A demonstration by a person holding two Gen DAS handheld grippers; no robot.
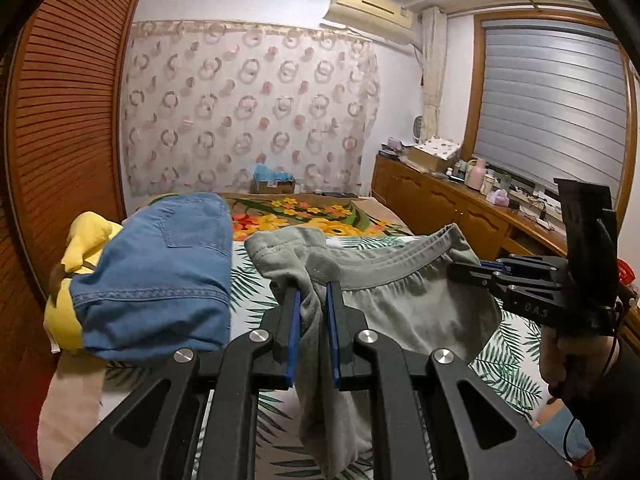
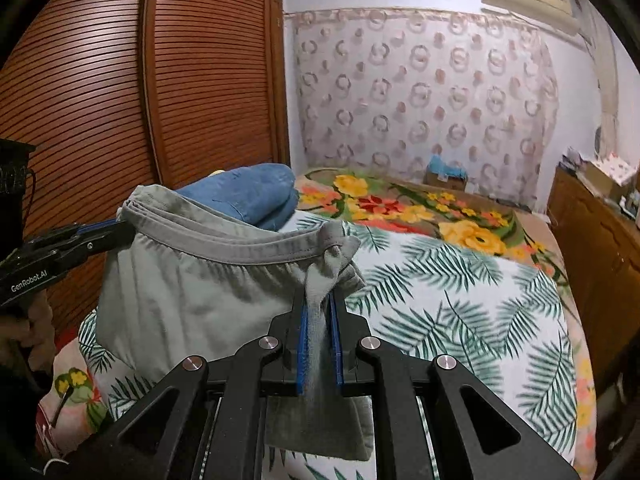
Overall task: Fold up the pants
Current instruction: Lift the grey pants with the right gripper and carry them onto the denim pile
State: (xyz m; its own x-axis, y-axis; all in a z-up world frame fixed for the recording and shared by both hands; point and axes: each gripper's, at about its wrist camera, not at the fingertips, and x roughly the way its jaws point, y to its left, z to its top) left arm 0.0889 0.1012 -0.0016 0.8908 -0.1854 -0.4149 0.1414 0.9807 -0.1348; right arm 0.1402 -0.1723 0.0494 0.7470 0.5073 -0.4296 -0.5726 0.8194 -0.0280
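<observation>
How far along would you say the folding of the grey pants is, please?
Done: blue jeans already lie folded on the bed. In hand: left tongs and right tongs each clamp the waistband of the grey pants, holding them up. Left: no fold is made yet.

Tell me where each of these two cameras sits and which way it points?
Left wrist view: sits on the left gripper, looks along its fingers across the bed to the curtain; the right gripper and its hand show at right.
Right wrist view: sits on the right gripper, faces the same way; the left gripper and its hand show at left.
Shared: the grey pants, held by the waistband between both grippers, the jeans, bed and curtain.
</observation>
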